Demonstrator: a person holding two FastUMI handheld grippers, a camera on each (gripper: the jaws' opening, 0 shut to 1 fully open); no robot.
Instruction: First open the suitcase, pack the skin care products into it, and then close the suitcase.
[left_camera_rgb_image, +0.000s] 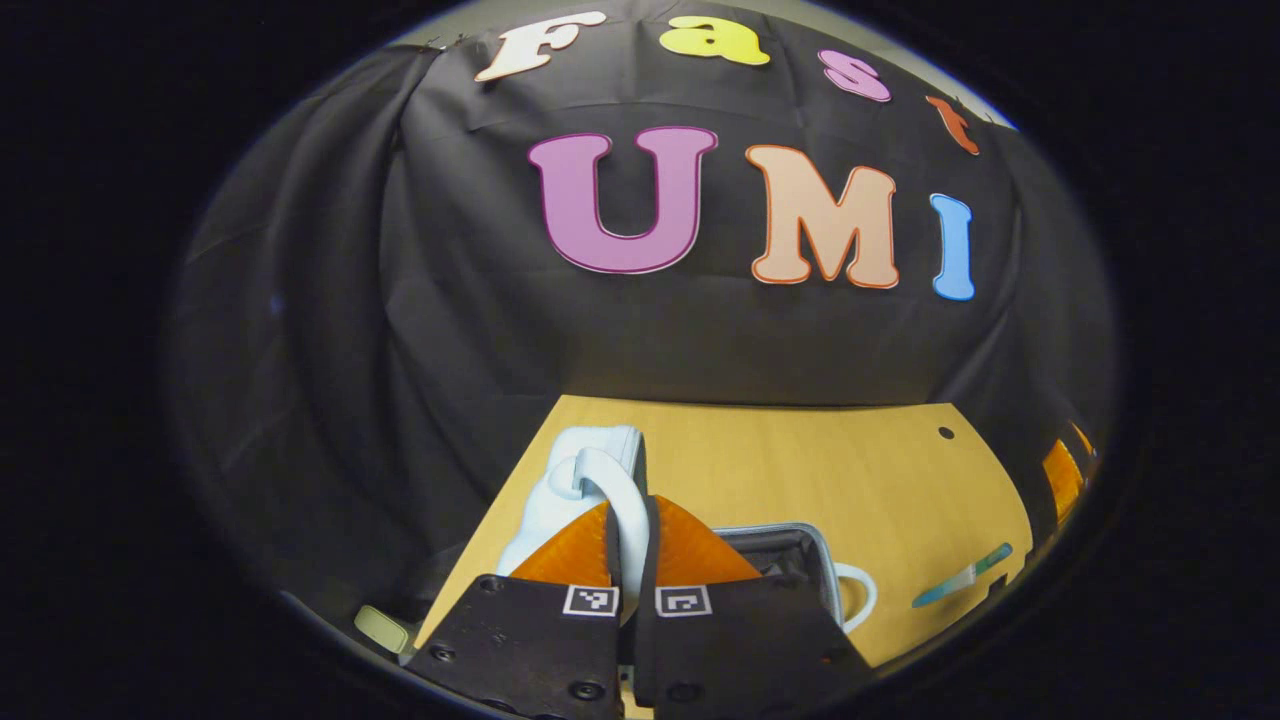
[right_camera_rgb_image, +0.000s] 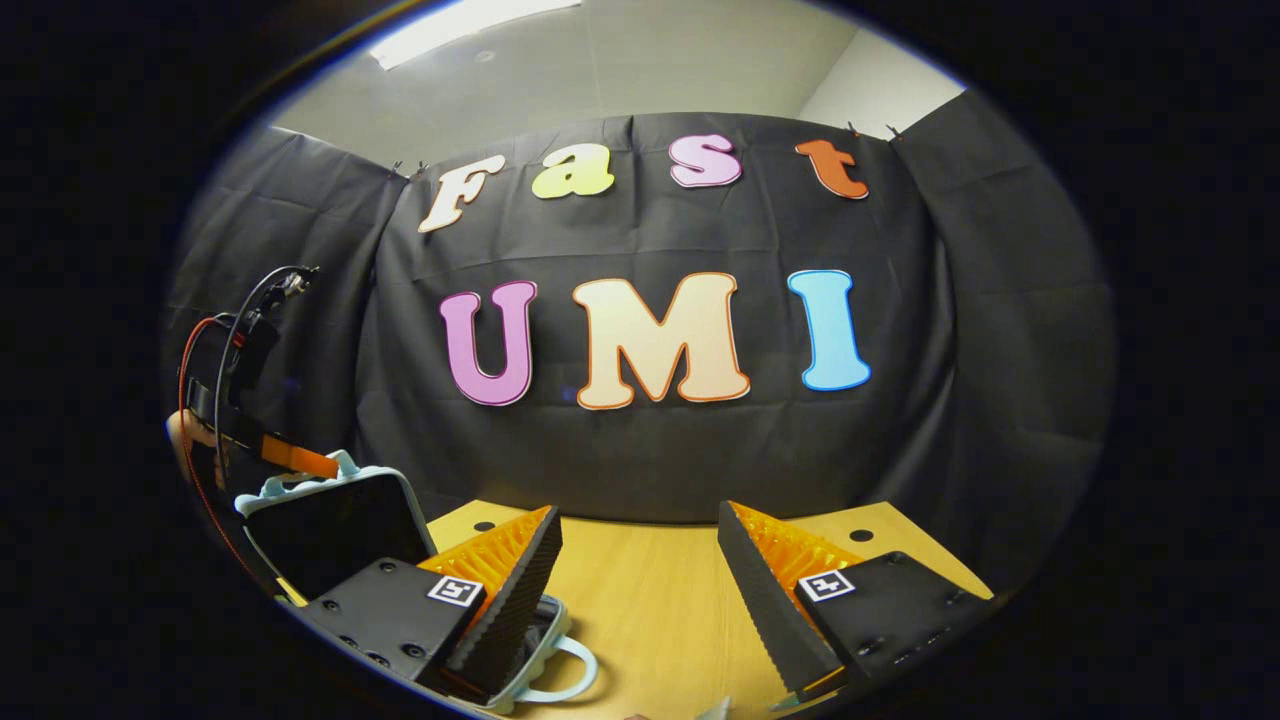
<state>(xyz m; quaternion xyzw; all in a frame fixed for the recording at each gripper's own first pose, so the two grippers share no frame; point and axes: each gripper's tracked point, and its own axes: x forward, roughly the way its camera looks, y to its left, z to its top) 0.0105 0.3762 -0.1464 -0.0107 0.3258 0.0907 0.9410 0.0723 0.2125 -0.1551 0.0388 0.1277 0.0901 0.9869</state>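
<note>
In the left gripper view, the left hand-held gripper (left_camera_rgb_image: 632, 530) sits at the bottom with its two fingers drawn close together, pinching the pale blue rim of the suitcase lid (left_camera_rgb_image: 590, 480) between them. The lid stands raised on edge, rising just past the fingertips. Right of the fingers lies the open base of the suitcase (left_camera_rgb_image: 800, 560), its dark inside showing and a pale looped handle (left_camera_rgb_image: 860, 595) sticking out on its right side. Farther right on the wooden desk (left_camera_rgb_image: 800, 460) lies a slim teal tube (left_camera_rgb_image: 962, 577), well apart from the suitcase. Beyond the desk hangs the black cloth wall.

In the right gripper view, the right hand-held gripper (right_camera_rgb_image: 640, 570) has its fingers spread wide with nothing between them, hovering over the desk (right_camera_rgb_image: 650, 600). Just under its left finger lies the suitcase base with the looped handle (right_camera_rgb_image: 565, 675). Behind that, at the left, the lid (right_camera_rgb_image: 330, 530) stands upright, dark lining facing the camera, and the left hand-held gripper (right_camera_rgb_image: 300, 460) grips its top edge, cables trailing above it.
</note>
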